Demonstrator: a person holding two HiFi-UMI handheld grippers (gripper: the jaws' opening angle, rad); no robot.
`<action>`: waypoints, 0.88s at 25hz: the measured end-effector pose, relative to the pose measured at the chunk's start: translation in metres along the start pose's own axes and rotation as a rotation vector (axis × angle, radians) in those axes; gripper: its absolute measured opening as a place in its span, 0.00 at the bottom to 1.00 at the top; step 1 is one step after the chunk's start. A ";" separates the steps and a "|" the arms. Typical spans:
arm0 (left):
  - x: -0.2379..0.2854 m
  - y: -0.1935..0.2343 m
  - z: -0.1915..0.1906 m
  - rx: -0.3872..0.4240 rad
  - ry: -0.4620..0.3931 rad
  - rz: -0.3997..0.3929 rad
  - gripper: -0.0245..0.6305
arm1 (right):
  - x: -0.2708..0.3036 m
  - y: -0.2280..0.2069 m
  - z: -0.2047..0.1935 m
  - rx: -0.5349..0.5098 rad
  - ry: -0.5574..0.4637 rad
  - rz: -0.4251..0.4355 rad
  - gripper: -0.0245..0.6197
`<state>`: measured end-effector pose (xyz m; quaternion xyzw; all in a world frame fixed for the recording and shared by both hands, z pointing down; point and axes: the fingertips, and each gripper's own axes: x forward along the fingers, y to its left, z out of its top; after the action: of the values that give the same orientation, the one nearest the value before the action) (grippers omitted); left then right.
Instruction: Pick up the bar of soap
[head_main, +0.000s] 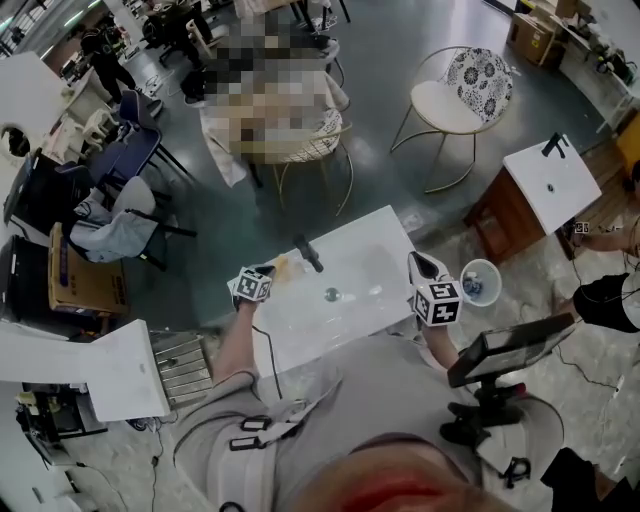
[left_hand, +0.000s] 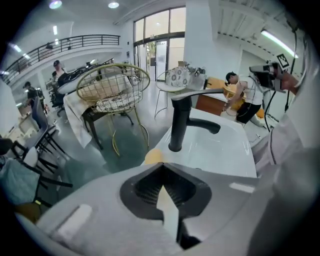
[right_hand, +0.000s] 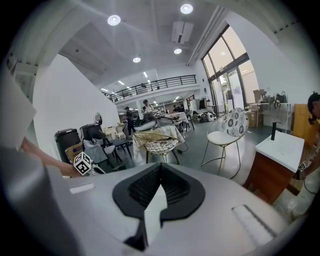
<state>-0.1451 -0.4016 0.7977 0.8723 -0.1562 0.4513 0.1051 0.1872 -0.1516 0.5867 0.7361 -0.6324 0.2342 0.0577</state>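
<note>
The bar of soap (head_main: 284, 266) is a small orange-yellow block on the left rim of the white sink (head_main: 365, 255), beside the black faucet (head_main: 309, 254). My left gripper (head_main: 263, 276) is right at it, on its near left. In the left gripper view the jaws are shut with nothing between them, and the soap (left_hand: 152, 156) peeks out just past the left gripper (left_hand: 161, 165), in front of the faucet (left_hand: 181, 120). My right gripper (head_main: 424, 268) hovers at the sink's right edge. In its own view the right gripper (right_hand: 160, 168) is shut and empty, facing the room.
A drain (head_main: 331, 294) sits mid-basin. A pale round container (head_main: 481, 282) stands on the floor right of the sink, and a black stand with a screen (head_main: 508, 349) is at near right. A gold wire chair (head_main: 311, 150), a white chair (head_main: 452, 96) and a second sink cabinet (head_main: 545, 186) lie beyond.
</note>
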 end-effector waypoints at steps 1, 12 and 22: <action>0.003 -0.001 -0.003 0.003 0.003 0.000 0.03 | 0.001 0.002 -0.002 -0.002 0.002 0.008 0.04; -0.017 0.017 0.028 -0.046 -0.105 0.024 0.04 | 0.008 0.001 0.006 -0.012 -0.016 0.020 0.04; 0.023 0.028 0.016 -0.089 0.153 -0.037 0.11 | 0.011 0.009 -0.001 0.002 0.007 0.038 0.04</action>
<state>-0.1310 -0.4363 0.8084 0.8324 -0.1513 0.5074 0.1636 0.1796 -0.1623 0.5903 0.7232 -0.6458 0.2387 0.0547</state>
